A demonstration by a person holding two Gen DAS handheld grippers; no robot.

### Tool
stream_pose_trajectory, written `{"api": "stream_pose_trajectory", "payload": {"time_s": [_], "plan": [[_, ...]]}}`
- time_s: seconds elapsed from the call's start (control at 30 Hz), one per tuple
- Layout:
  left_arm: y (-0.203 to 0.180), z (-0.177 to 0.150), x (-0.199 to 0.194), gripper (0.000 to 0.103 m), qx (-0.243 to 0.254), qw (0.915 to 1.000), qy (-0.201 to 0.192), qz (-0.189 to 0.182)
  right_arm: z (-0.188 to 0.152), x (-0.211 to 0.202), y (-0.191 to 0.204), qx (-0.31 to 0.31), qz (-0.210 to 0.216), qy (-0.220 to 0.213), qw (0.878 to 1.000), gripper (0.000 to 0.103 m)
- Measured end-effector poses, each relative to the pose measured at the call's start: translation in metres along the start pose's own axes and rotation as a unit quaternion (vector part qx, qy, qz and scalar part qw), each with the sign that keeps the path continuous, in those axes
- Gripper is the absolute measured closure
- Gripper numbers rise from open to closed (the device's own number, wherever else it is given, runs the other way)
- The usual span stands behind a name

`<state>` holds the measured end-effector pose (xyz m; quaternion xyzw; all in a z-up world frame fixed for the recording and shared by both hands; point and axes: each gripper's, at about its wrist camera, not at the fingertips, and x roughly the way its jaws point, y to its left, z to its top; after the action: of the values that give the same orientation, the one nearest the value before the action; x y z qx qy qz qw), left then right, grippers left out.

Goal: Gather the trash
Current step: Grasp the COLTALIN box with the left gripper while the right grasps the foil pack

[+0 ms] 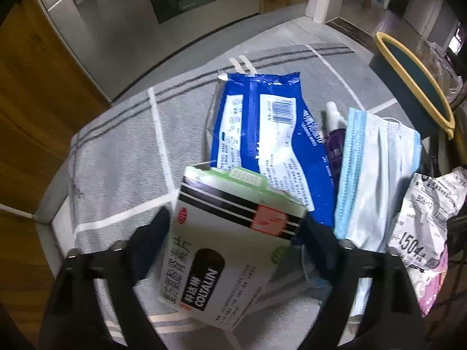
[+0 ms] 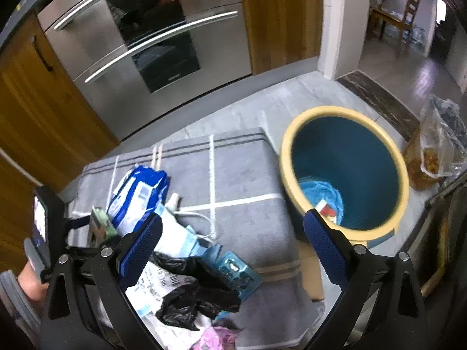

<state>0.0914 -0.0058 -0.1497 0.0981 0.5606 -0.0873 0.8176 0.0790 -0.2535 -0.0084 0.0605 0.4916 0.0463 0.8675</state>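
a: left wrist view first. your left gripper (image 1: pixel 236 233) has its fingers (image 1: pixel 154 233) spread wide on either side of the medicine box (image 1: pixel 227 248). the box sits tilted on the grey mat (image 1: pixel 116 160), its far corner lying over the blue wipes pack (image 1: pixel 262 134).

b: so what goes wrong?

a: i can't tell that the pads press the box yet. close off-centre on that slant and it may twist out or crush, and the face mask (image 1: pixel 376 175) just to its right could snag on the right finger.

b: and the right wrist view?

a: your right gripper (image 2: pixel 233 233) is empty, fingers (image 2: pixel 321 242) spread, hanging between the litter heap on the near left and the bin (image 2: pixel 294 137) on the right. the black plastic bag (image 2: pixel 198 297) and blister pack (image 2: pixel 236 271) lie loose below it.

b: risk there?

a: the bin stands beside the mat, near your right finger. a careless swing could knock it, or a short drop would land the box on the floor.
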Motion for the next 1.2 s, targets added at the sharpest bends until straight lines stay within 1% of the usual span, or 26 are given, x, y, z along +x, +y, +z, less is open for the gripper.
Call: {"api": "stream_pose_trajectory", "payload": {"time_s": [0.17, 0.33, 0.37, 0.47, 0.57, 0.63, 0.67, 0.7, 0.73, 0.77, 0.83, 0.87, 0.97, 1.0, 1.03, 1.07, 1.2], "plan": [[-0.003, 0.002, -0.009, 0.023, 0.005, 0.9998, -0.014, 0.012, -0.004, 0.002, 0.014, -0.031, 0.021, 0.011, 0.999, 0.006], [0.000, 0.002, -0.028, 0.023, -0.009, 0.9992, -0.038, 0.010, -0.014, 0.002, 0.031, -0.064, 0.046, 0.031, 0.996, 0.006], [0.002, 0.002, -0.032, 0.023, -0.015, 0.9989, -0.044, 0.009, -0.017, 0.001, 0.037, -0.074, 0.059, 0.036, 0.995, 0.006], [0.008, 0.002, -0.040, 0.023, -0.031, 0.9979, -0.056, 0.005, -0.025, 0.002, 0.052, -0.104, 0.074, 0.046, 0.991, 0.007], [0.012, 0.002, -0.043, 0.023, -0.040, 0.9975, -0.058, 0.009, -0.036, 0.011, 0.068, -0.144, 0.072, 0.075, 0.984, 0.009], [0.013, 0.002, -0.044, 0.023, -0.044, 0.9972, -0.059, 0.008, -0.043, 0.023, 0.074, -0.159, 0.068, 0.105, 0.979, 0.010], [0.014, 0.002, -0.045, 0.023, -0.046, 0.9971, -0.060, 0.008, -0.047, 0.032, 0.077, -0.165, 0.063, 0.127, 0.976, 0.015], [0.014, 0.002, -0.046, 0.023, -0.047, 0.9970, -0.060, 0.007, -0.049, 0.036, 0.078, -0.169, 0.058, 0.137, 0.974, 0.024], [0.014, 0.001, -0.047, 0.023, -0.047, 0.9970, -0.061, 0.007, -0.052, 0.042, 0.080, -0.175, 0.050, 0.150, 0.972, 0.028], [0.014, 0.001, -0.047, 0.023, -0.046, 0.9970, -0.062, 0.008, -0.055, 0.047, 0.081, -0.179, 0.044, 0.160, 0.970, 0.039], [0.013, 0.000, -0.048, 0.023, -0.043, 0.9970, -0.063, 0.008, -0.058, 0.051, 0.081, -0.182, 0.040, 0.171, 0.968, 0.049], [0.012, 0.000, -0.049, 0.023, -0.041, 0.9970, -0.064, 0.008, -0.059, 0.052, 0.081, -0.182, 0.041, 0.172, 0.967, 0.058], [0.011, -0.001, -0.050, 0.023, -0.037, 0.9970, -0.067, 0.010, -0.056, 0.047, 0.080, -0.181, 0.048, 0.160, 0.969, 0.067], [0.010, 0.000, -0.051, 0.023, -0.036, 0.9970, -0.067, 0.010, -0.054, 0.045, 0.080, -0.181, 0.048, 0.153, 0.970, 0.068], [0.010, 0.000, -0.051, 0.023, -0.036, 0.9970, -0.068, 0.010, -0.053, 0.042, 0.080, -0.180, 0.049, 0.147, 0.971, 0.072], [0.010, 0.000, -0.051, 0.023, -0.035, 0.9970, -0.068, 0.011, -0.052, 0.040, 0.079, -0.178, 0.049, 0.141, 0.973, 0.080], [0.008, 0.000, -0.051, 0.023, -0.034, 0.9970, -0.068, 0.012, -0.043, 0.036, 0.076, -0.166, 0.050, 0.123, 0.977, 0.084]]}}
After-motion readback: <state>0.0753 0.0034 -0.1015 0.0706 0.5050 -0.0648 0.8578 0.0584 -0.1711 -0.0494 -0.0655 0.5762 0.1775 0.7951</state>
